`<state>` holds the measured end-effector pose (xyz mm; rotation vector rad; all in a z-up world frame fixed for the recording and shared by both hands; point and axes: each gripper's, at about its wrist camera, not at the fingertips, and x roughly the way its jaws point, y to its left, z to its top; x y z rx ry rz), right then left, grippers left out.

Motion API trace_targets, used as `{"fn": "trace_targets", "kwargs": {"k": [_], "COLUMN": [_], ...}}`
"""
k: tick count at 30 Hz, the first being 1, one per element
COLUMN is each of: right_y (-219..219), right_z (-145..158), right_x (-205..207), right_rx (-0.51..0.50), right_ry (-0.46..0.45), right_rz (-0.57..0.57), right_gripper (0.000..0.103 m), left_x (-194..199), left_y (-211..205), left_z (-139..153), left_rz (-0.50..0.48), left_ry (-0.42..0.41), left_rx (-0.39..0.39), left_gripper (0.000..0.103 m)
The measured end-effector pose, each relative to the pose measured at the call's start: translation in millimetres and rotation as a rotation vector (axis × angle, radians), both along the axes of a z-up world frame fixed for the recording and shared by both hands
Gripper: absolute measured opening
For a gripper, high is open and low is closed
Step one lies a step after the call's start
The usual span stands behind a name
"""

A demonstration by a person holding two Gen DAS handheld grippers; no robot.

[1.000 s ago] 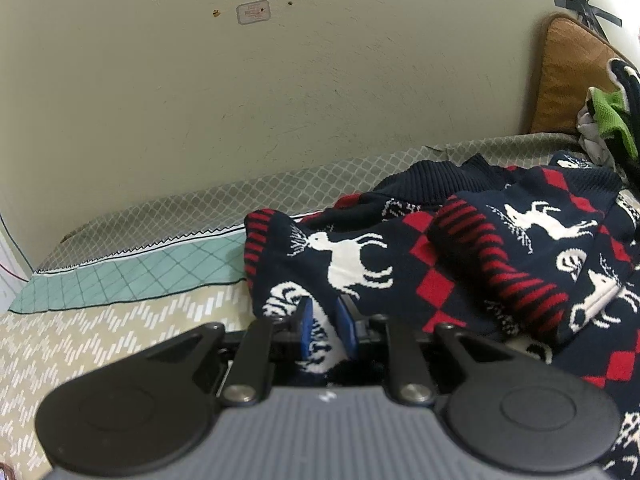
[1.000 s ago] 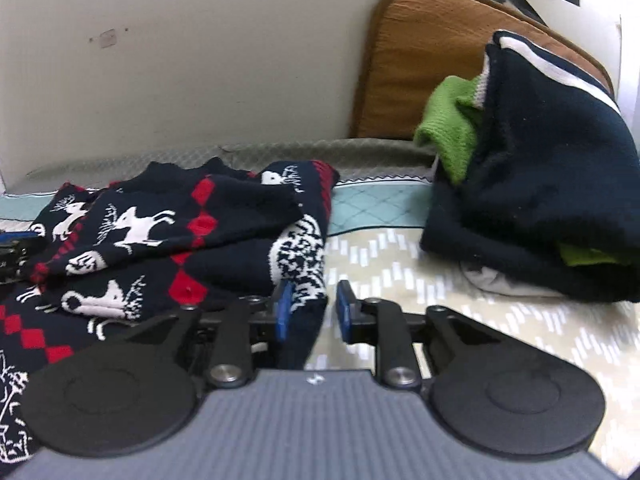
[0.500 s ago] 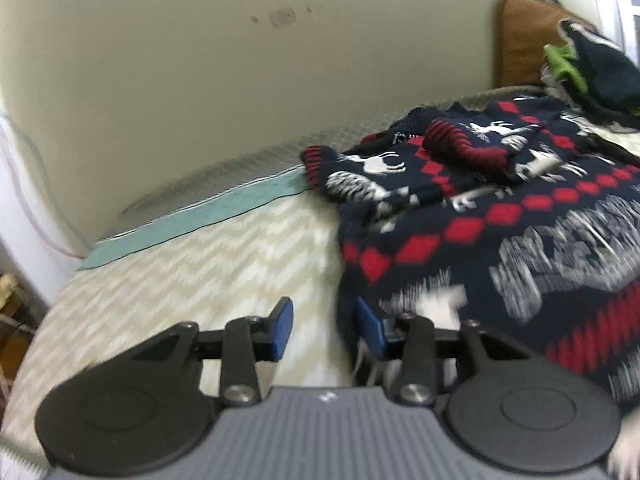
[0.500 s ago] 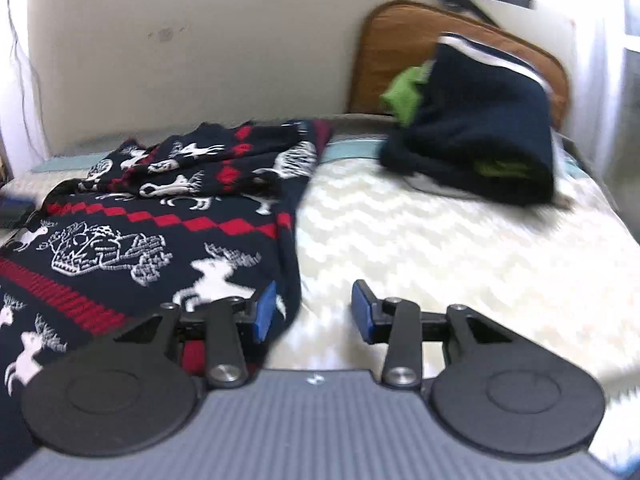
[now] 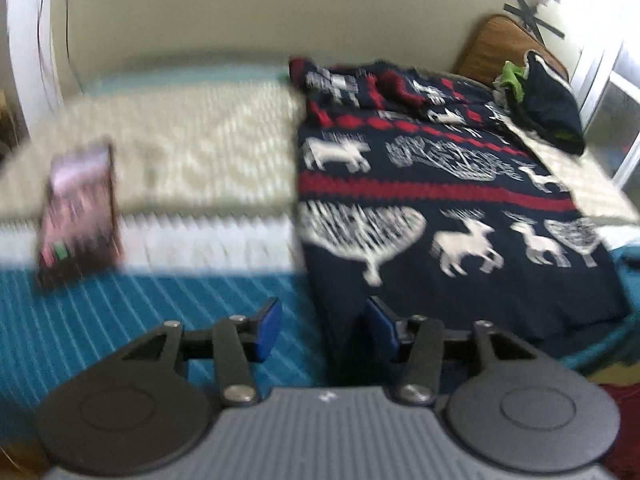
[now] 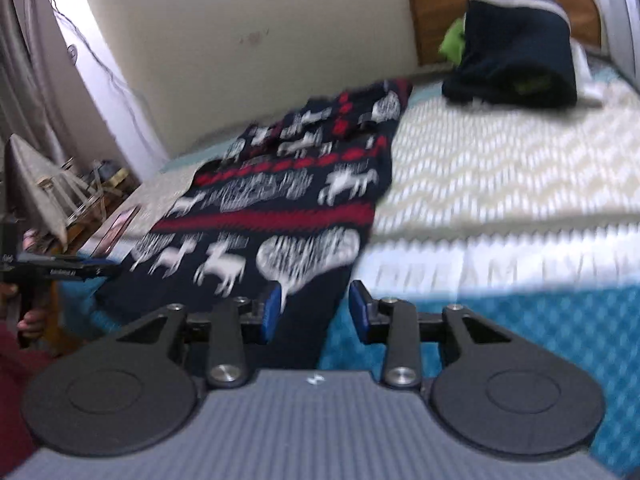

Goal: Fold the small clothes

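Navy knitted reindeer sweater (image 5: 460,216) is hanging between your right gripper's (image 6: 314,314) parted, unpressing fingers; your left gripper (image 5: 322,330) is opening, sweater edge between its fingers.

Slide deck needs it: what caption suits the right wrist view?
Right gripper straddling the hem of a navy reindeer-patterned knit sweater spread on a bed.

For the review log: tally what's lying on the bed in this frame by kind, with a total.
Reindeer-pattern sweaters, spread out: 1
Piles of other clothes, navy and green: 1
Brown cushions against the wall: 1
Phone-like flat objects, too blurred to confirm: 1
Total: 4
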<state>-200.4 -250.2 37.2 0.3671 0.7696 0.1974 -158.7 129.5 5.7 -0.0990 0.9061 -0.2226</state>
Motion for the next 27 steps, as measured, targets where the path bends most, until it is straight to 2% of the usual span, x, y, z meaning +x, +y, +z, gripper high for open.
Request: {"fn": "trace_targets", "kwargs": {"k": [2, 3, 4, 5, 6, 7, 8, 11, 15, 20, 25, 27], "right_y": [2.1, 3.9, 4.6, 6.3, 8.8, 11.5, 16.9, 18.7, 3.4, -22.3, -46.0, -52.5], "right_z": [-6.1, -9.5, -12.8, -16.8, -19.0, -21.5, -25.1, -23.1, -0.7, 20.1, 22.3, 10.2], "right_x": [-7.1, -9.1, -12.2, -12.6, -14.8, -17.1, -13.6, -9.0, -3.6, 40.6, 116.3, 149.8], "right_rx": [0.023, 0.037, 0.054, 0.074, 0.096, 0.118, 0.123, 0.117, 0.138, 0.175, 0.169, 0.120], "right_ry": [0.031, 0.041, 0.050, 0.053, 0.037, 0.041, 0.047, 0.032, -0.062, -0.154, -0.171, -0.149], "right_rz": [0.008, 0.013, 0.017, 0.024, 0.032, 0.056, 0.071, 0.071, 0.014, -0.088, -0.169, -0.255], "right_gripper": [0.041, 0.041, 0.039, 0.039, 0.035, 0.017, 0.010, 0.009, 0.008, 0.008, 0.008, 0.013], "left_x": [-5.7, -7.3, -9.5, -10.7, -10.6, -11.1, -11.0, -9.6, -1.3, 44.8, 118.9, 153.6], "left_y": [-2.0, -6.3, -9.7, -12.7, -14.8, -16.1, -14.9, -4.3, 22.2, 35.9, 29.0, 17.3], "left_z": [-1.4, -3.0, -3.4, -3.8, -4.3, -4.6, -4.3, 1.8, 23.1, 42.3, 53.2, 47.0], "left_rz": [0.000, -0.002, -0.009, -0.018, -0.031, -0.034, -0.034, -0.013, 0.049, 0.097, 0.130, 0.198], "left_ry": [0.009, 0.006, 0.003, 0.003, 0.006, -0.003, -0.006, -0.019, -0.072, -0.122, -0.147, -0.123], "left_rx": [-0.032, -0.026, -0.009, -0.001, -0.007, -0.010, -0.010, -0.071, -0.251, -0.375, -0.372, -0.285], "left_gripper": [0.045, 0.040, 0.031, 0.013, 0.011, 0.010, 0.010, 0.010, 0.010, 0.010, 0.010, 0.026]}}
